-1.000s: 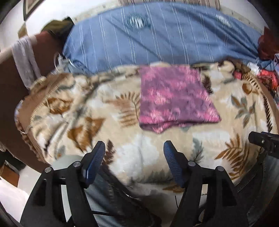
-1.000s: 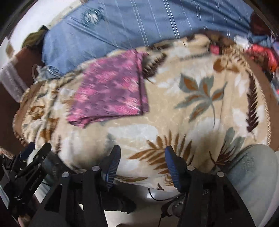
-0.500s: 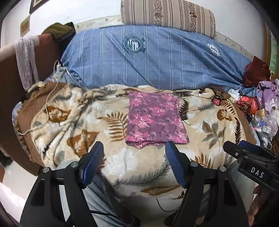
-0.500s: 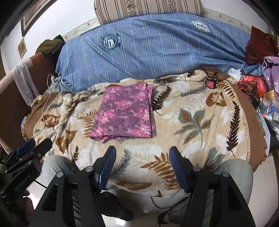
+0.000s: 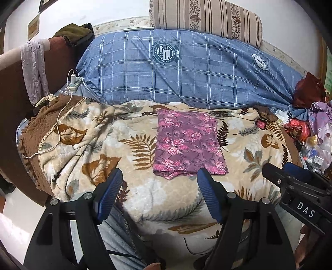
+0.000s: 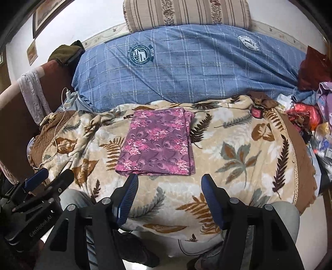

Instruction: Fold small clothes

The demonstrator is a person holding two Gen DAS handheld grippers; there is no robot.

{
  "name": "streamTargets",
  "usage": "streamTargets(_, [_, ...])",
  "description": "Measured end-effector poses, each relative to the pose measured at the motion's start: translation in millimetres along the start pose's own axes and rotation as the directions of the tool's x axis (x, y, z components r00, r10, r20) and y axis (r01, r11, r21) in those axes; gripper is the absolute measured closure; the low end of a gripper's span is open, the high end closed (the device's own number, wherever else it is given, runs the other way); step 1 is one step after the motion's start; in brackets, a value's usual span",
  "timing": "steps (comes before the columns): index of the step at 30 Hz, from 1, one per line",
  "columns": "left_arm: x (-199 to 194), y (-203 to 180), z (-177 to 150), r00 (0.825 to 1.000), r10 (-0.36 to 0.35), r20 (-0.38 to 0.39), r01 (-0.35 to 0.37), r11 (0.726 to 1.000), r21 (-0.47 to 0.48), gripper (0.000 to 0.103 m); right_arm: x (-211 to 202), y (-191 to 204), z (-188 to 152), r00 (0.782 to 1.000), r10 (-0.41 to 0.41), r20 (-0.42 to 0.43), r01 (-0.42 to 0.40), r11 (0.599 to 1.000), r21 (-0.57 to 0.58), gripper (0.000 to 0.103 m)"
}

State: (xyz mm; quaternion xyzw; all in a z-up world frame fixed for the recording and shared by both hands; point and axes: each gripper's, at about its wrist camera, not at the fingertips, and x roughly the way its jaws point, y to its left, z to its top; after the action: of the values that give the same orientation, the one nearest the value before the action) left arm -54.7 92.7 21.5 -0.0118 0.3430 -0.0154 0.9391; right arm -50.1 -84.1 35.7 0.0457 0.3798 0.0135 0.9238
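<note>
A purple and pink floral cloth (image 5: 187,143) lies folded into a flat rectangle on the leaf-patterned blanket (image 5: 132,157). It also shows in the right wrist view (image 6: 158,143). My left gripper (image 5: 158,191) is open and empty, held back near the blanket's front edge, apart from the cloth. My right gripper (image 6: 168,195) is open and empty, just short of the cloth's near edge. Each gripper shows at the side of the other's view.
A blue checked duvet (image 5: 186,66) and a striped bolster (image 5: 207,18) lie behind. A white charger cable (image 5: 62,116) runs at the left. A pile of clothes and bags (image 5: 311,124) sits at the right. A small red jar (image 5: 261,124) stands near it.
Both grippers have pulled back and up from the blanket. The cloth looks smaller and further off. It has not moved.
</note>
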Motion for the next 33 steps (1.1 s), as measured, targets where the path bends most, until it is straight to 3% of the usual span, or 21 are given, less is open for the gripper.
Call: streamTargets(33, [2.5, -3.7, 3.1, 1.0, 0.006, 0.009, -0.006, 1.0, 0.007, 0.029, 5.0, -3.3, 3.9, 0.999, -0.039, 0.007, 0.039, 0.999, -0.004, 0.038])
